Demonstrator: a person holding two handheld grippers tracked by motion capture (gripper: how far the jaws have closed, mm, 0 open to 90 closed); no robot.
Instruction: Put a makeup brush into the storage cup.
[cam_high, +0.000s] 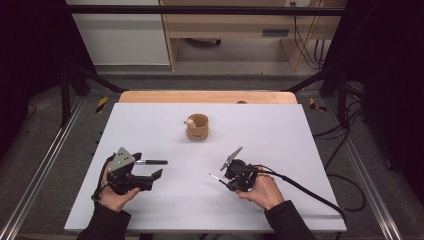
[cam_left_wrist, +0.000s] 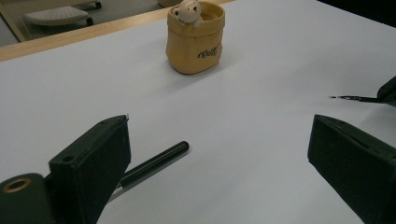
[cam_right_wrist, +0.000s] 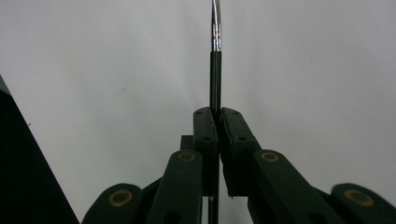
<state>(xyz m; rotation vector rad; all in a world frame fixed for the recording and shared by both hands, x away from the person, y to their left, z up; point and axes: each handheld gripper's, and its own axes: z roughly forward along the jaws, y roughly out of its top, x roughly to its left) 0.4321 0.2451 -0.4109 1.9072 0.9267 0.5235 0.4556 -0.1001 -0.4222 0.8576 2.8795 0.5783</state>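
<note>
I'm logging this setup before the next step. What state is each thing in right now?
Left hand-held gripper: open, holding nothing.
Right hand-held gripper: shut on a thin pen.
Thin pen: clamped, sticking out past the jaws.
Black pen: lying flat on the table, free.
Pen holder: upright, no pens seen inside.

A white counter (cam_high: 300, 150) is carrying the things, its wooden far edge (cam_high: 207, 96) showing beyond the white sheet. A tan cup (cam_high: 198, 127) with a small bear figure at its rim is standing upright near the middle, toward the far side. A black pen (cam_high: 150, 162) is lying flat on the near left part, well apart from the cup.
</note>
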